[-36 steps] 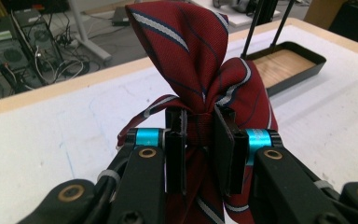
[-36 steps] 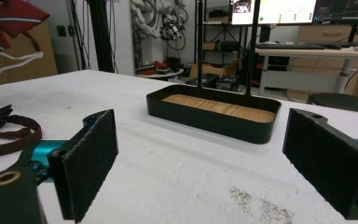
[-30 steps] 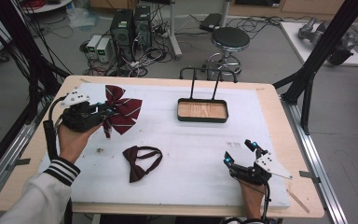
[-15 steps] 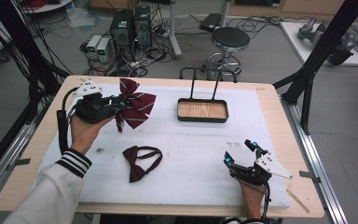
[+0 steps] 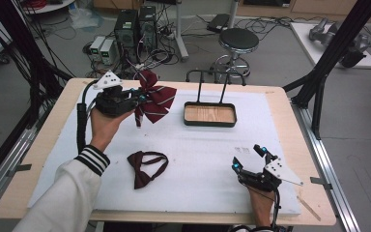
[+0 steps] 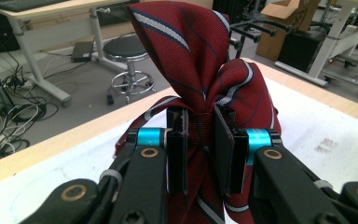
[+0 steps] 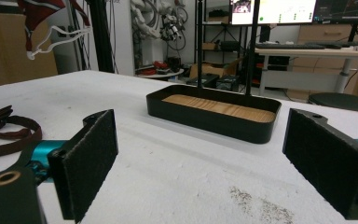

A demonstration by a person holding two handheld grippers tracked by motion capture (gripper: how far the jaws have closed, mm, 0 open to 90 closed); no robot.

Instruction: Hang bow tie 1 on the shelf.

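Observation:
A dark red striped bow tie (image 5: pixel 155 99) hangs in the air over the table's far left, held by its middle knot (image 6: pixel 200 126) in my left gripper (image 5: pixel 136 96), which is shut on it. A second, plain dark red bow tie (image 5: pixel 145 166) lies flat on the white mat in front of the person's left sleeve. A black tray with a wooden floor and a tall wire handle (image 5: pixel 209 114) stands at the back centre. At the front right, my right gripper (image 5: pixel 249 157) rests low on the mat, open, with nothing between its pads (image 7: pixel 91 158).
The white mat (image 5: pixel 198 150) covers most of the wooden table (image 5: pixel 290 121). A small dark speckled mark (image 5: pixel 241 150) lies on the mat near the right gripper. Beyond the table are a round stool (image 5: pixel 238 41), computer boxes (image 5: pixel 135 26) and cables on the floor.
My left hand has carried the striped bow tie to the right and a little higher, toward the tray. The right gripper and the plain bow tie have stayed where they were.

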